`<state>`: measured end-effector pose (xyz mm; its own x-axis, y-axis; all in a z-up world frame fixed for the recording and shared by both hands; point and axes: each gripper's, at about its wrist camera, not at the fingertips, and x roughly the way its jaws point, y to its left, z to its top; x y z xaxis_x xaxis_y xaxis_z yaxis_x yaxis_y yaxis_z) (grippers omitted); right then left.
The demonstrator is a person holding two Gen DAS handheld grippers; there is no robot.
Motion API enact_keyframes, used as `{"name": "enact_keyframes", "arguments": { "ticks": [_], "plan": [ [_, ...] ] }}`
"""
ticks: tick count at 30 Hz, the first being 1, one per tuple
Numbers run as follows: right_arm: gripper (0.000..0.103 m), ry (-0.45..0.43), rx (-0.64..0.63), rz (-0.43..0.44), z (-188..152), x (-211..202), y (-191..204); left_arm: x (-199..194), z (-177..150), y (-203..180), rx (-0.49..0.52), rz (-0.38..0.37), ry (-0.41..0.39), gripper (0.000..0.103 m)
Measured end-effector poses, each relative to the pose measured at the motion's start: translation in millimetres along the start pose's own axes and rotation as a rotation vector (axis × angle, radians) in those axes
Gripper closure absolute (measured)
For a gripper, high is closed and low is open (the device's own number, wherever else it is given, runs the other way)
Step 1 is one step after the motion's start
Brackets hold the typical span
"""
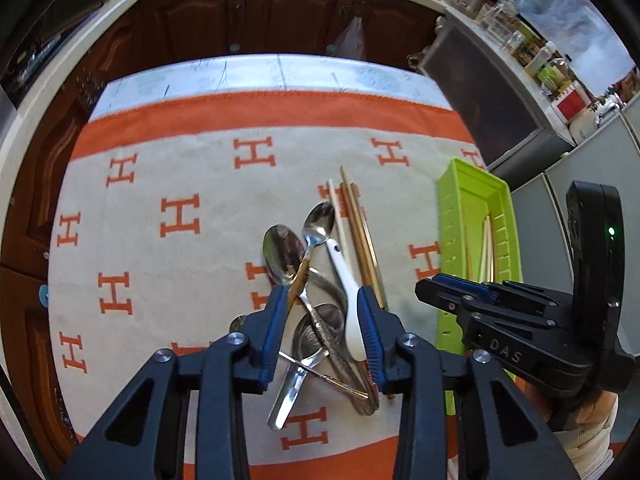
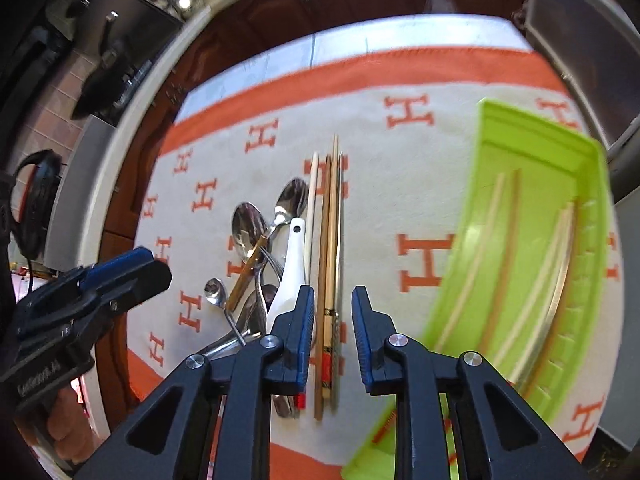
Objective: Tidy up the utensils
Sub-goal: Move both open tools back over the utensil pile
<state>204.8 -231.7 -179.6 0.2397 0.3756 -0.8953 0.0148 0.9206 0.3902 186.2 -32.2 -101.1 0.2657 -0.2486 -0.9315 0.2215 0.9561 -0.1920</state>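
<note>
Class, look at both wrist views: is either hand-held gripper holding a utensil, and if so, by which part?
Neither. The left hand-held gripper and right hand-held gripper hang open above the utensil pile, gripping nothing.

surface: table covered by a cream cloth (image 1: 192,184) with orange H pattern and orange border | on cloth, centre: heap of metal spoons (image 1: 308,320) with a white ceramic spoon (image 1: 348,292) | just beside heap: chopsticks (image 1: 356,232) lying parallel | to their right: green tray (image 1: 448,216) holding chopsticks
</note>
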Motion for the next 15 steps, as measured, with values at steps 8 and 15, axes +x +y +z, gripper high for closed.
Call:
{"name": "enact_keyframes", "arguments": {
  "ticks": [8,15],
  "plan": [
    [0.09,0.121,0.011,-0.054,18.7,64.6,-3.9,30.4,-3.8,21.5,-0.033,-0.017,0.067,0.075],
    [0.096,0.132,-0.032,-0.109,25.9,83.1,2.9,39.5,-0.5,24.4,-0.031,-0.037,0.08,0.075]
  ]
}}
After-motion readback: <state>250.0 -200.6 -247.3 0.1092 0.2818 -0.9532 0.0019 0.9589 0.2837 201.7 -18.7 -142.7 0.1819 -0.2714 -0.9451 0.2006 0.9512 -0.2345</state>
